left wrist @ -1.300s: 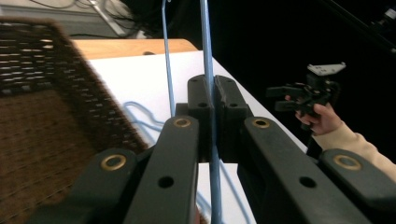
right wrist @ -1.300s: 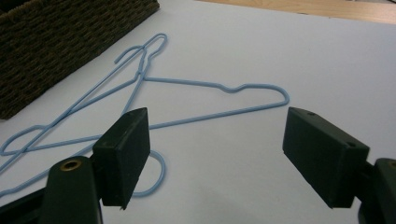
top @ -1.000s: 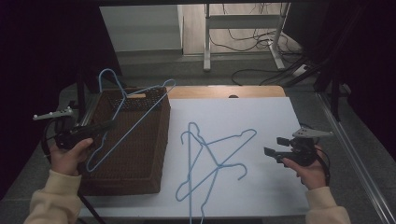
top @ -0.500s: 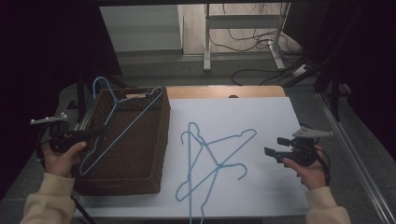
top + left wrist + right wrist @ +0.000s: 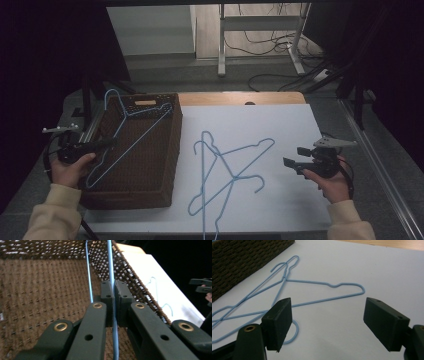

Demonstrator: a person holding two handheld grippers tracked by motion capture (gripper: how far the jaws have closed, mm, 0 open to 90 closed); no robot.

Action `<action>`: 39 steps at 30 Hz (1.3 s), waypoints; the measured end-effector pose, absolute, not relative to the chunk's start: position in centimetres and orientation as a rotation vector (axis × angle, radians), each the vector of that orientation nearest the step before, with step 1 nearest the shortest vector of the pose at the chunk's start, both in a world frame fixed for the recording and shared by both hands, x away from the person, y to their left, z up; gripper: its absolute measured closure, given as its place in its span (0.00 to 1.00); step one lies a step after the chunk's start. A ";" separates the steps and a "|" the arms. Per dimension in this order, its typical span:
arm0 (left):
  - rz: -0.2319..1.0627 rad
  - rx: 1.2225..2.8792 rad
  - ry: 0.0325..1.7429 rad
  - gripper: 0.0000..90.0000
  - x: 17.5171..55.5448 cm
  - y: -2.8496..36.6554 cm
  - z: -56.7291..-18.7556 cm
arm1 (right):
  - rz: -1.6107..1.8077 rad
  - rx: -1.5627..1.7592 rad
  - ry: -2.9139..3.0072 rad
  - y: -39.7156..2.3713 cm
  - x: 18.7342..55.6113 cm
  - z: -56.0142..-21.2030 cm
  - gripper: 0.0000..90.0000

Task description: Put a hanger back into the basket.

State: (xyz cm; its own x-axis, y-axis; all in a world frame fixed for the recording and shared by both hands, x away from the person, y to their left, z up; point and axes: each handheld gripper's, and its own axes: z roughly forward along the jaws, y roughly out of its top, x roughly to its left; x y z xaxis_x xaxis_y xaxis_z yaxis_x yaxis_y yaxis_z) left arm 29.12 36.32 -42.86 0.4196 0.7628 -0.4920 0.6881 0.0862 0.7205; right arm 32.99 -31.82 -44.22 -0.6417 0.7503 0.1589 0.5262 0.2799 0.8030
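My left gripper (image 5: 107, 143) is shut on the wire of a blue hanger (image 5: 131, 134) that lies slanted inside the brown wicker basket (image 5: 150, 170), its hook (image 5: 111, 96) poking over the far left rim. In the left gripper view the pads (image 5: 107, 293) pinch that blue wire (image 5: 110, 262) above the woven basket floor (image 5: 37, 295). A tangle of blue hangers (image 5: 227, 170) lies on the white sheet (image 5: 295, 130). My right gripper (image 5: 295, 160) hovers open to their right, nothing between its pads (image 5: 278, 320), with the hangers (image 5: 287, 280) ahead.
The basket's far wall has a handle slot (image 5: 145, 103). A wooden table edge (image 5: 240, 98) runs behind the sheet. Table legs and cables (image 5: 260, 45) stand on the floor beyond. A metal rail (image 5: 380, 165) borders the right side.
My left gripper has moved down and left with the hanger, which has sunk from tilted above the basket to lying inside it. The right gripper has stayed put.
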 end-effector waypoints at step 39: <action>0.227 1.799 1.144 0.36 26.8 29.1 -41.1 | 1.286 1.177 2.304 -31.8 33.0 -44.2 0.25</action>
State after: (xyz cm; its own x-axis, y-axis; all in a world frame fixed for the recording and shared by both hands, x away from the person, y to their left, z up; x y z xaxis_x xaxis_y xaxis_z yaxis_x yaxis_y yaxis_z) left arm 26.77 29.10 -41.08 0.5439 0.7794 -0.3110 0.6013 -0.1035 0.7923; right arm 33.02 -31.85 -44.19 -0.6418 0.7506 0.1575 0.5279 0.2834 0.8006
